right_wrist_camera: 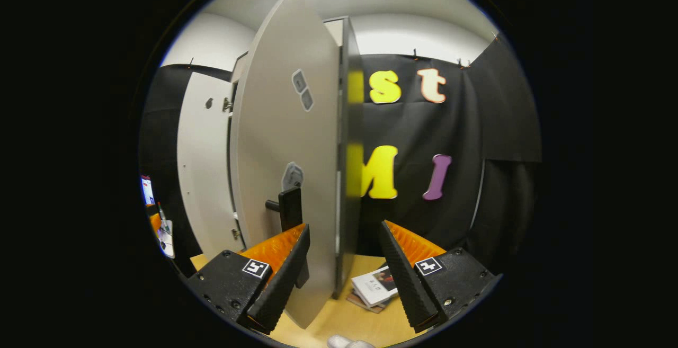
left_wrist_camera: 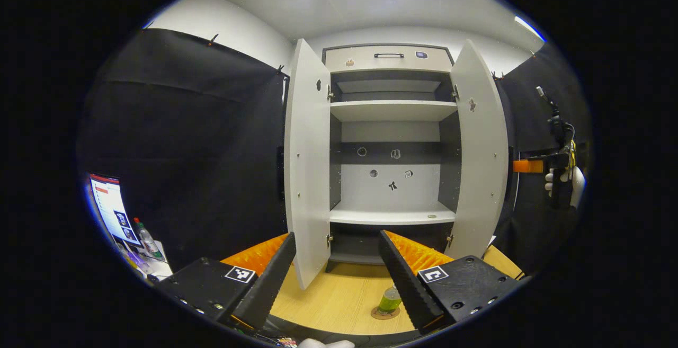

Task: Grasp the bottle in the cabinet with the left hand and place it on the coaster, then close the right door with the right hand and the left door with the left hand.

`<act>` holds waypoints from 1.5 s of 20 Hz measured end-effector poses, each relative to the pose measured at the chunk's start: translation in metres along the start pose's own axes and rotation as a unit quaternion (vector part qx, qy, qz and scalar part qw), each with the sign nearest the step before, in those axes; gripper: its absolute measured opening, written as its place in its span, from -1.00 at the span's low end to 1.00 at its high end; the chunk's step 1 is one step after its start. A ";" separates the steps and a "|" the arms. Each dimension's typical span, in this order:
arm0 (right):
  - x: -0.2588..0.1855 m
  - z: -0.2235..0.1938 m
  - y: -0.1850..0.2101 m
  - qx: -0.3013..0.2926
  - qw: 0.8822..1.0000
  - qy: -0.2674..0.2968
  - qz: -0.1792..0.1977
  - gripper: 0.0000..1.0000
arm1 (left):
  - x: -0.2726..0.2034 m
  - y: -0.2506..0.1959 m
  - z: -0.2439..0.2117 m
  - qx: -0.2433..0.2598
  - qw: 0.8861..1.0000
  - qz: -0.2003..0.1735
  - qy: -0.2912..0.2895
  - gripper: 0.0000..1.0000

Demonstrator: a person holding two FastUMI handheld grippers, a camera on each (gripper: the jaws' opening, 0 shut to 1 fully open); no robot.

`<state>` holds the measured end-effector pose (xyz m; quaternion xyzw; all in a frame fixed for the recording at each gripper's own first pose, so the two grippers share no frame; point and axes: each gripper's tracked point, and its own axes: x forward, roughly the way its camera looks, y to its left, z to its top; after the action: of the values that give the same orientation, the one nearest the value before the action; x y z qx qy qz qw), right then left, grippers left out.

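The white cabinet [left_wrist_camera: 392, 141] stands with both doors swung wide, the left door [left_wrist_camera: 307, 162] and the right door [left_wrist_camera: 479, 152]. On the wooden table in front of it, a green bottle [left_wrist_camera: 390, 299] stands upright on a round coaster [left_wrist_camera: 382, 314]. My left gripper [left_wrist_camera: 336, 235] is open and holds nothing, set back from the cabinet with the bottle beside its right finger. My right gripper [right_wrist_camera: 344, 227] is open, and the right door's free edge [right_wrist_camera: 347, 178] runs between its fingers. That door's dark handle [right_wrist_camera: 290, 207] sits just above the left finger. Farther off in the left gripper view, a gloved hand holds the right gripper [left_wrist_camera: 560, 170] beyond the right door.
The cabinet shelves [left_wrist_camera: 392, 215] are bare apart from small stickers on the back wall. A few books [right_wrist_camera: 377, 286] lie on the table [right_wrist_camera: 339, 311] behind the right door. A screen [left_wrist_camera: 108, 207] and a small bottle [left_wrist_camera: 147, 238] sit far left. Black cloth walls surround the booth.
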<state>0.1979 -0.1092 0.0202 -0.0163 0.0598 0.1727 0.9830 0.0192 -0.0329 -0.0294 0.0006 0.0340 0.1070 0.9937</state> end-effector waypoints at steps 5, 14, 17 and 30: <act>0.019 0.001 0.040 -0.013 1.000 -0.015 0.015 0.65 | -0.007 0.005 -0.003 0.010 0.999 0.035 0.012 0.92; 0.070 0.011 0.121 -0.054 0.992 -0.060 0.099 0.67 | -0.032 0.039 -0.009 0.006 0.994 0.109 0.014 0.91; 0.068 0.006 0.125 -0.045 0.991 -0.047 0.115 0.66 | -0.036 0.058 -0.006 0.011 0.990 0.138 0.006 0.91; -0.029 -0.019 0.128 -0.018 0.999 -0.023 0.025 0.66 | 0.059 0.143 -0.004 0.023 0.999 0.038 0.009 0.90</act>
<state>0.1251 0.0003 0.0033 -0.0286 0.0350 0.1983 0.9791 0.0462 0.1197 -0.0362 0.0235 0.0453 0.1436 0.9883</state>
